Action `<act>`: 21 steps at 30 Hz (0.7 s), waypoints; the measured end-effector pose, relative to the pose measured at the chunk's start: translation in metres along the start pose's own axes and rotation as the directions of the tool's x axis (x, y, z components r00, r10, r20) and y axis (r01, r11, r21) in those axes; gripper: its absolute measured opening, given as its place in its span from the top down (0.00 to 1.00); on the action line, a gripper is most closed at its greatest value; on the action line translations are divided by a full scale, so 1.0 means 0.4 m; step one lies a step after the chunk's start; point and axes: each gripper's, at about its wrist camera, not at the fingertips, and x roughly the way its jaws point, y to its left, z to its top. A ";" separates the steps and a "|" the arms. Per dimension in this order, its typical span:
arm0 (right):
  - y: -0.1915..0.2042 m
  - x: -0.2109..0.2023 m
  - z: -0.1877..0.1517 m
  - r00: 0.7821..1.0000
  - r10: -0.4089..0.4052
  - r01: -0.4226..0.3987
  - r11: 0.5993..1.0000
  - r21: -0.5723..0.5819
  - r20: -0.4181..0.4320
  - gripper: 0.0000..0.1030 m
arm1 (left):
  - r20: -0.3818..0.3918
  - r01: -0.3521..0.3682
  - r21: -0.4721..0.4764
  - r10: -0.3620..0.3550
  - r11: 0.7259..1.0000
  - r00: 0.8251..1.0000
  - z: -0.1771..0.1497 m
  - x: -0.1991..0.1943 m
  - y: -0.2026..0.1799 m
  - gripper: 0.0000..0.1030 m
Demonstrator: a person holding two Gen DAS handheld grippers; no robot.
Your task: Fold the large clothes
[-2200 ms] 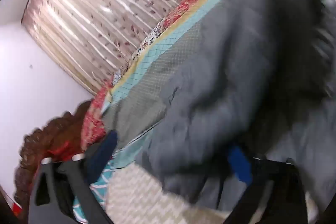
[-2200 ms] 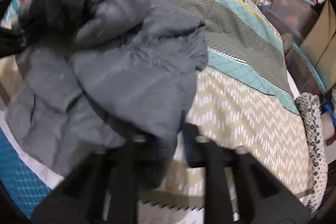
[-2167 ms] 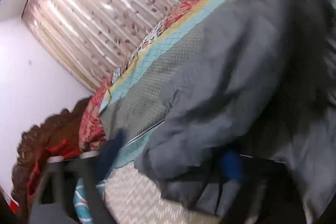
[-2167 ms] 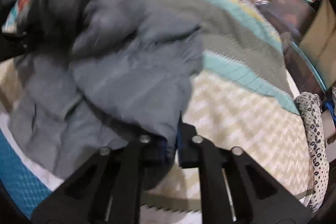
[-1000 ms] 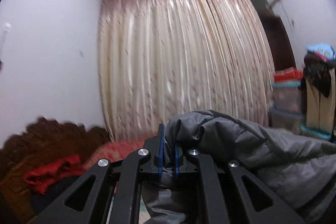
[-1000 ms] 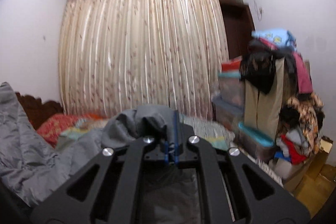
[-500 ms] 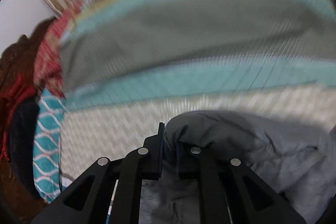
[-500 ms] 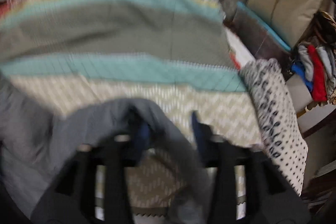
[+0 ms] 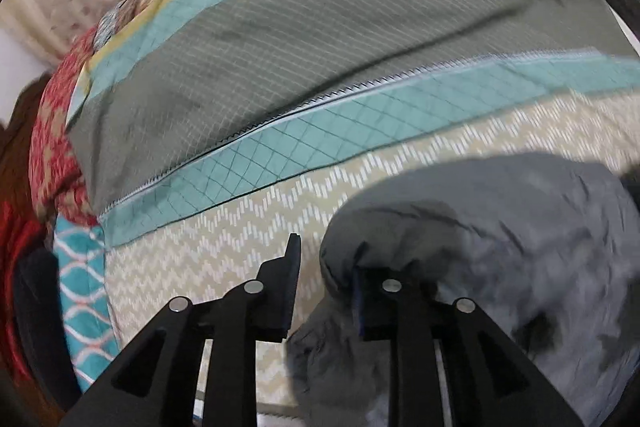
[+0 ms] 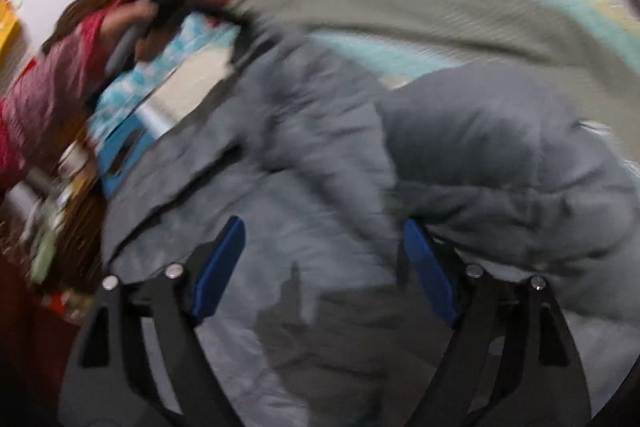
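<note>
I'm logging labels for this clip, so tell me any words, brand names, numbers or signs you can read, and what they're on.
None can be read.
The gray jacket shows no visible tag or print.
The striped bedspread carries only patterns, no writing.
The clutter at the left edge of the right wrist view is too blurred to show any lettering.

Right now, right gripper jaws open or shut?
Open. The right gripper has its blue pads spread wide over the grey jacket, clamping nothing.
</note>
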 end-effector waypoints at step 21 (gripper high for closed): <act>-0.265 0.102 0.381 0.903 -0.344 0.227 0.890 0.394 0.257 0.32 | 0.080 0.106 0.223 -0.127 0.969 0.989 -0.347 -0.196 -0.038 0.03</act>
